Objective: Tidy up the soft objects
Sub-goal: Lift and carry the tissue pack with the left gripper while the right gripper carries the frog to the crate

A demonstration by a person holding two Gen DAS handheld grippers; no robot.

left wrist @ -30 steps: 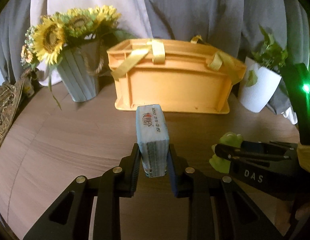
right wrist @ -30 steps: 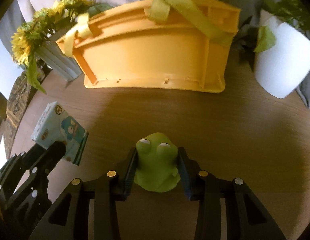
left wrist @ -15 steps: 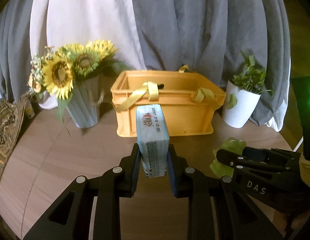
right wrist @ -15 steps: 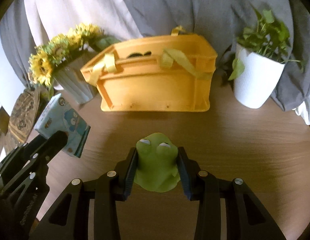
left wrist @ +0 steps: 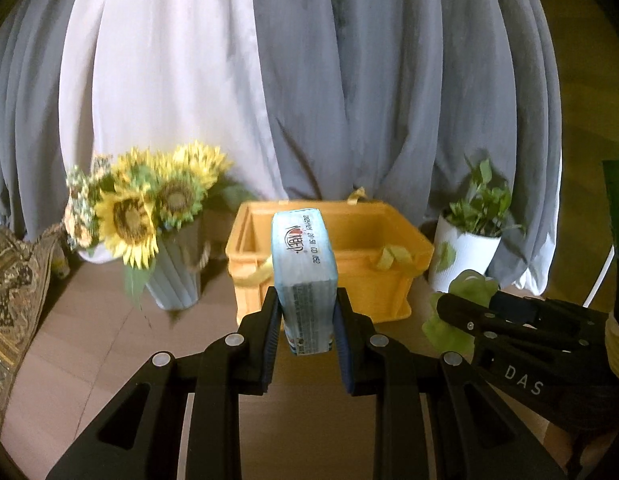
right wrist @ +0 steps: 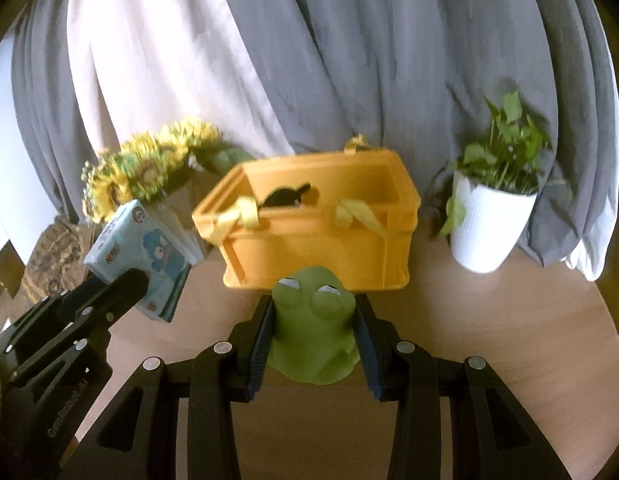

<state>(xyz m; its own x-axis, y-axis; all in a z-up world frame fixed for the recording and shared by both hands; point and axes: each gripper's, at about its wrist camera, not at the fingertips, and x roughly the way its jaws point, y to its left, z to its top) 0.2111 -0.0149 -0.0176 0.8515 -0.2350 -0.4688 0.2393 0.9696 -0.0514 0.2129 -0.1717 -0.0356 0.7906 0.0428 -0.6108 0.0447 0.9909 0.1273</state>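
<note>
Both grippers loaded — crate (right wrist: pixel 321 258) rim ahead.

Dim, warm-tinted fisheye frames, blurred, edges darkly vignetted.

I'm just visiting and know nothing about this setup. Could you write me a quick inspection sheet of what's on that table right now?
Surface: round wooden table, bare in front of the crate.
Job's things: blue tissue pack and green frog toy, both held above the table; yellow crate open, a dark turtle-shaped item inside.
Clutter: sunflowers in a grey vase; plant in a white pot; patterned cloth at the left edge.
Grippers: left gripper shut on the tissue pack; right gripper shut on the frog toy.
Cables: a thin white line at the right edge, possibly a cable.
Surroundings: grey and white curtains behind.
</note>
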